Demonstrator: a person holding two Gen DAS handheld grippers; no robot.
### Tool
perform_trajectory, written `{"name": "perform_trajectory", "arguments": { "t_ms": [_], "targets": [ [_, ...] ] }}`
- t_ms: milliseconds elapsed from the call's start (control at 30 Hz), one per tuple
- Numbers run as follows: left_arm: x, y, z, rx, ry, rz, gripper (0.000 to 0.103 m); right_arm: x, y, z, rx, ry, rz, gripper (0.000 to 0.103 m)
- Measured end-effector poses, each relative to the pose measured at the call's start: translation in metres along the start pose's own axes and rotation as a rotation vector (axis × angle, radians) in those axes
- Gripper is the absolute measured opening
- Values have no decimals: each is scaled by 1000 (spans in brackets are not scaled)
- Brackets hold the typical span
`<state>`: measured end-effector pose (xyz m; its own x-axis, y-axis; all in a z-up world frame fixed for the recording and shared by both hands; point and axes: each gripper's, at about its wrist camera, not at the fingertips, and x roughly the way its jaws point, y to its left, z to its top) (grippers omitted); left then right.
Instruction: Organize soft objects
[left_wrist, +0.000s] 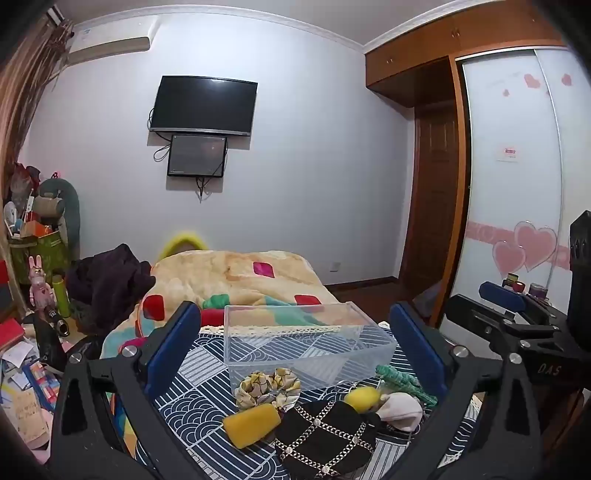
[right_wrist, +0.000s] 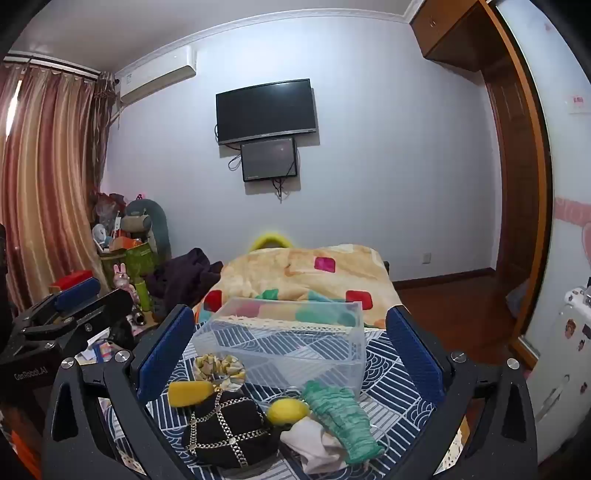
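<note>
Both tongs held wide, nothing gripped: left gripper (left_wrist: 295, 354), right gripper (right_wrist: 291, 354). Soft items bunched at near edge of patterned cloth (right_wrist: 399, 373): scrunchie (right_wrist: 218, 369), yellow sponge (right_wrist: 190, 393), black pouch (right_wrist: 229, 432), green knit (right_wrist: 341, 421). Clear bin (right_wrist: 295, 343) set just behind, empty, judged ready for sorting.

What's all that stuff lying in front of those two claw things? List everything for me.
Clear plastic box: 1, transparent, empty, at the back of the patterned cloth.
Scrunchie: 1, yellow-white print, in front of the box.
Yellow sponges: 2, one long, one rounder.
Black pouch: 1, chain-patterned, nearest.
Green scrunchie: 1, right side.
White cloth: 1, beside the green one.
Left gripper: open, empty.
Right gripper: open, empty.
</note>
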<state>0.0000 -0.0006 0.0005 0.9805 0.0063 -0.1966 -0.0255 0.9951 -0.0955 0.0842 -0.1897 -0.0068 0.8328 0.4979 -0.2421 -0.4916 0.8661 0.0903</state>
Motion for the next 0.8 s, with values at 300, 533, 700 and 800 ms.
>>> {"name": "perform_trajectory", "arguments": {
  "t_ms": [300,533,700,800],
  "targets": [
    [-3,-3,2,15,-7,-10,103,0,-1,0,5,-5,2,103],
    [-3,-4,0,20,-10,-13,103,-3,5,1,-2,-12,1,103],
    [-4,-4,0,22,-11,-11,103,-4,5,4,-3,-15,2,103],
    [-4,-4,-1,21,-10,-13,103,-5,4,4,-4,-17,3,103]
  ]
}}
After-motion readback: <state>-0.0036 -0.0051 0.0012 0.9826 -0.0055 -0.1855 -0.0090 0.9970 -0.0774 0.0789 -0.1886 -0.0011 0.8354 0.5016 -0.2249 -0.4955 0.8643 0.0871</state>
